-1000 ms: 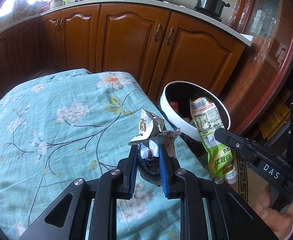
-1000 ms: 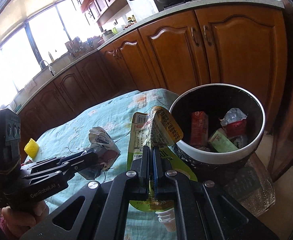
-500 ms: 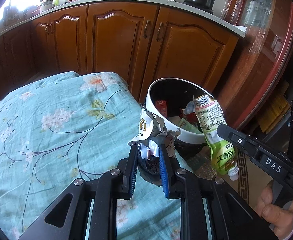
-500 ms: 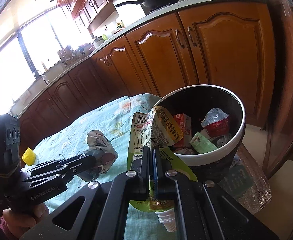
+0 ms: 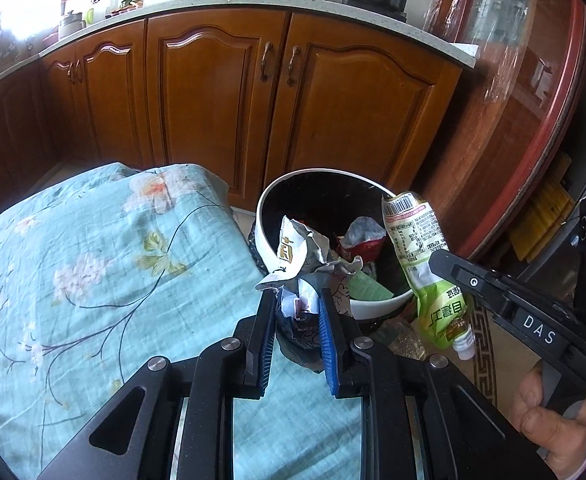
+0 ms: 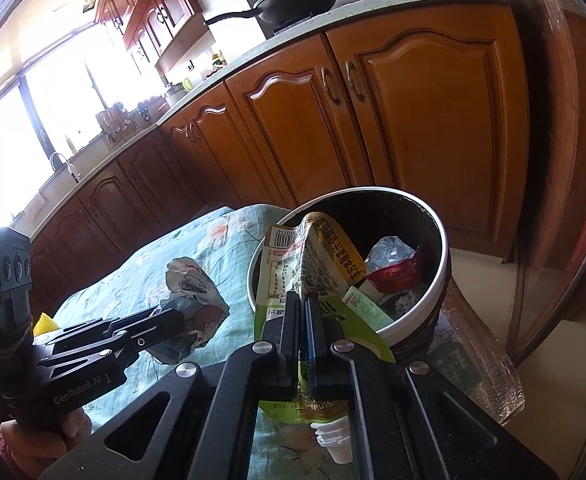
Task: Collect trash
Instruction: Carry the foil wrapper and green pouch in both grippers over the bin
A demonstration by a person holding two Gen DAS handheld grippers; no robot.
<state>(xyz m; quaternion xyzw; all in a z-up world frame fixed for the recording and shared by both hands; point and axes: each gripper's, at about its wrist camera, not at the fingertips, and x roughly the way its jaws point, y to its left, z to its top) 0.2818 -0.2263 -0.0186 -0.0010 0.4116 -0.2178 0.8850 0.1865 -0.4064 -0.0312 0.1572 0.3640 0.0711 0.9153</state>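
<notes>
I note the wooden kitchen cabinets (image 5: 229, 92) across the back, then the table under a teal floral cloth (image 5: 93, 264). At the cloth's far corner stands the round trash bin (image 6: 421, 320), white-rimmed with a dark inside. It holds a red wrapper (image 6: 397, 274) with crumpled clear plastic on top, a green carton (image 6: 367, 308) and some small white bits at the bottom. My left gripper (image 5: 295, 300) has its fingers clamped on a crumpled foil wrapper (image 5: 293, 252), held over the table edge just at the bin's near rim. My right gripper (image 6: 301, 308) has its fingers pressed together on a green spouted pouch (image 6: 293, 256); the pouch hangs spout-down, its upper end against the bin's rim, outside the bin
</notes>
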